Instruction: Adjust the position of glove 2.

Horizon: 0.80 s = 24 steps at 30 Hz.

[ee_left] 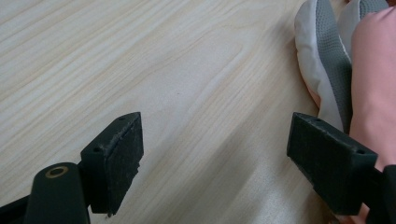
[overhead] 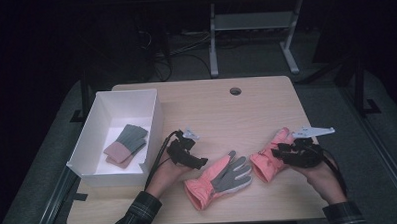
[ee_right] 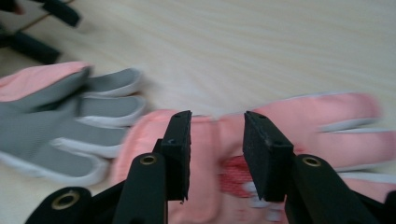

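Pink ski glove (overhead: 267,160) lies near the table's (overhead: 266,99) right front edge, cuff toward the middle, fingers toward the right edge, directly under the right gripper (ee_right: 217,140), jaws part-open astride its cuff, not gripping; left gripper (ee_left: 215,154) wide, idle.

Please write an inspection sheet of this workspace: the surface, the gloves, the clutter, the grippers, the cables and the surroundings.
Surface: light wood table, round hole near the far edge.
Job's things: two pink gloves; palm-up glove lies flat, back-up glove lies under the right gripper.
Clutter: white box at the left, a grey and pink folded item inside.
Grippers: left gripper open over bare wood, beside the palm-up glove; right gripper with fingers apart above the back-up glove, no grip seen.
Cables: black cable trails from the left gripper.
Surroundings: dark floor, grey stand, floor wires.
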Each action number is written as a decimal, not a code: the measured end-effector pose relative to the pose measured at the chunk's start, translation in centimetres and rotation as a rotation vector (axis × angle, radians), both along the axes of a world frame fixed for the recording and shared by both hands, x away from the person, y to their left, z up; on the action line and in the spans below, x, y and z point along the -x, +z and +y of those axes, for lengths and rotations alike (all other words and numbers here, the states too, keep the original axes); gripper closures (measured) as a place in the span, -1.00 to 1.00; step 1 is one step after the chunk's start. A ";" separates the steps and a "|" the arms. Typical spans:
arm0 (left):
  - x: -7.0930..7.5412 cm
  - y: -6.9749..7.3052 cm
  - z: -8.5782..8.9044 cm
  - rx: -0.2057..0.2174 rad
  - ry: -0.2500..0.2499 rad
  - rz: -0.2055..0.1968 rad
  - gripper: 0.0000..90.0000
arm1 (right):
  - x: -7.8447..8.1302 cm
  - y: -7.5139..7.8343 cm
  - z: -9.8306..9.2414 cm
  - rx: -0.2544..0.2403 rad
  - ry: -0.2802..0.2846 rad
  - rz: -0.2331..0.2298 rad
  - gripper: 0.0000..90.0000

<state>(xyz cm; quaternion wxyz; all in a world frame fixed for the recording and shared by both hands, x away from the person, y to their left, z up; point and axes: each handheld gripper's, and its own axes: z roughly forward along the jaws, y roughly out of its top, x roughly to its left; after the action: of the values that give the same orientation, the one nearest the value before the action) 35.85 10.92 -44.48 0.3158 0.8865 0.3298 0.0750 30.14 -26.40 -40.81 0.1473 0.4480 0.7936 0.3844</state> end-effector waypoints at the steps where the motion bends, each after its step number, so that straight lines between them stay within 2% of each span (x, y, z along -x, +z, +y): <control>1: 0.0 0.0 0.1 -0.010 -0.007 0.000 -0.59 | -0.7 -0.2 -0.9 0.045 -0.016 -0.018 0.38; 4: 0.0 0.0 0.0 -0.011 -0.004 0.002 -0.59 | -1.5 -1.0 -1.7 0.067 -0.024 -0.005 0.34; 5: 0.0 0.0 0.0 -0.010 -0.004 0.002 -0.59 | -2.1 -1.9 -2.1 0.081 -0.017 0.017 0.33; 10: -0.1 -0.1 0.1 -0.015 -0.005 0.007 -0.59 | -2.7 -3.4 -2.1 0.123 -0.004 0.025 0.30; 11: -0.1 -0.2 0.1 -0.012 -0.001 0.008 -0.59 | -3.0 -4.1 -2.0 0.136 -0.002 0.044 0.38; 13: -0.1 -0.2 0.1 -0.017 -0.008 0.011 -0.59 | -3.0 -4.6 -1.9 0.133 -0.005 0.052 0.57; 14: -0.1 -0.2 0.1 -0.017 -0.008 0.011 -0.59 | -3.0 -4.6 -1.9 0.133 -0.005 0.052 0.57; 15: -0.1 -0.2 0.0 -0.018 -0.010 0.013 -0.59 | -3.0 -5.0 -1.9 0.134 -0.011 0.068 0.75; 20: 0.0 -0.3 -0.1 -0.021 -0.011 0.014 -0.59 | -3.0 -5.1 -1.9 0.127 -0.017 0.073 0.91; 22: 0.0 -0.3 -0.1 -0.020 -0.012 0.013 -0.59 | -3.0 -5.0 -2.0 0.109 -0.027 0.073 0.94; 23: -0.1 -0.3 0.0 -0.019 -0.011 0.013 -0.59 | -3.0 -4.7 -2.3 0.082 -0.034 0.078 0.95; 24: -0.1 -0.3 0.0 -0.019 -0.011 0.013 -0.59 | -3.0 -4.7 -2.3 0.082 -0.034 0.078 0.95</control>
<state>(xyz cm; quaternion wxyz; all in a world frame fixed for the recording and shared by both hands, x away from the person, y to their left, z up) 35.94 10.89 -44.74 0.3056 0.8918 0.3261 0.0706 33.10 -28.73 -45.52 0.1411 0.4696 0.8061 0.3313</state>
